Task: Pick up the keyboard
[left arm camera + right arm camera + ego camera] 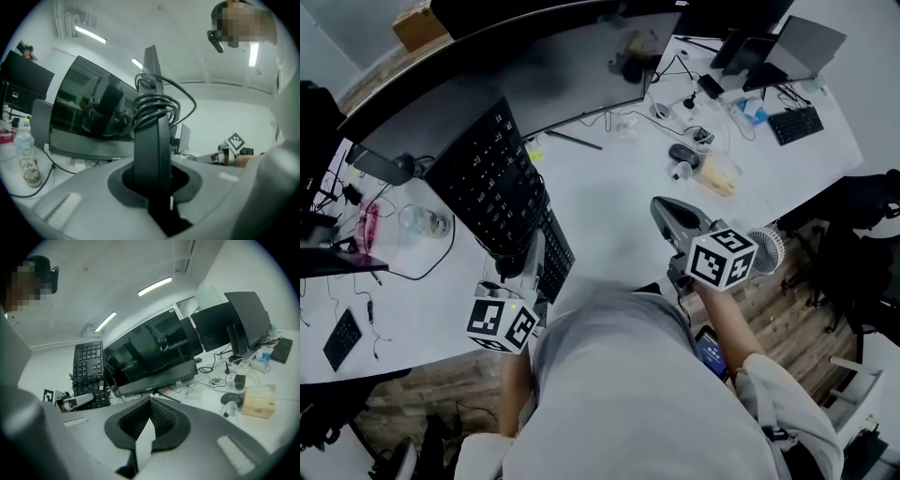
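Observation:
The black keyboard [486, 178] is held up off the white desk [609, 211], standing on end and tilted left. My left gripper [516, 264] is shut on its lower part. The left gripper view shows the keyboard edge-on [152, 150] between the jaws of the left gripper [153, 177], with its cable coil [157, 107] wound round it. From the right gripper view the keyboard [89, 364] stands upright at the left. My right gripper [661, 211] hovers over the desk's near edge, shut with nothing in it; its jaws [150, 401] meet.
A big curved monitor [525, 66] spans the back of the desk. A mouse [682, 153], a beige box [719, 174], cables, a second keyboard [795, 124] and a laptop [806, 45] lie at the right. A clear bottle [422, 221] sits left. A dark keyed strip [555, 255] shows right of the left gripper.

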Available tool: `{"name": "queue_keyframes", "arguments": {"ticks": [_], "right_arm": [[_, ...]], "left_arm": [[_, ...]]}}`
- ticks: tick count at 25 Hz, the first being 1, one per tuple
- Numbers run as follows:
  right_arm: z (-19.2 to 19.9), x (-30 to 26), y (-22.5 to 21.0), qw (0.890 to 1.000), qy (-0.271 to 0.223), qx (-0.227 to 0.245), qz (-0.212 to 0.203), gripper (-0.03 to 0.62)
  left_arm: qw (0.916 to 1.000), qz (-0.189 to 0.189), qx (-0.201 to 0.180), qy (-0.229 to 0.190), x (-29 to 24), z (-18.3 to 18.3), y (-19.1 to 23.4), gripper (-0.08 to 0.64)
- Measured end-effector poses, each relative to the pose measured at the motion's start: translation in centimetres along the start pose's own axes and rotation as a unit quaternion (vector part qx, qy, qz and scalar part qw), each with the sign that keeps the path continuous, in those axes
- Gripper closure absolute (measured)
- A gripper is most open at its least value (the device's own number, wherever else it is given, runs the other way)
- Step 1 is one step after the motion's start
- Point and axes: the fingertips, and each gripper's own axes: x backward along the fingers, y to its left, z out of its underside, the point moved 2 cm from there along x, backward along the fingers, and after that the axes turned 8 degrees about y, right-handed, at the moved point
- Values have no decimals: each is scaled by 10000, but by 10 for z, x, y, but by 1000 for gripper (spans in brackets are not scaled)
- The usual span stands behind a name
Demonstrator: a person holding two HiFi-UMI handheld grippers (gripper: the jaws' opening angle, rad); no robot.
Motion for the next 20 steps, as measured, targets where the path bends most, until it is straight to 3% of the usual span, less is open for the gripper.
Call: {"name": "queue_keyframes", "arguments": {"ticks": [7, 20], "right_arm": [[-12, 5, 27, 9963, 88, 844, -132, 594], [-38, 20, 41, 9885, -380, 1460, 45, 594]], "left_arm": [[9996, -3, 124, -234, 20, -19, -6, 560], [9939, -703, -182, -832, 44, -31, -5, 560]]}}
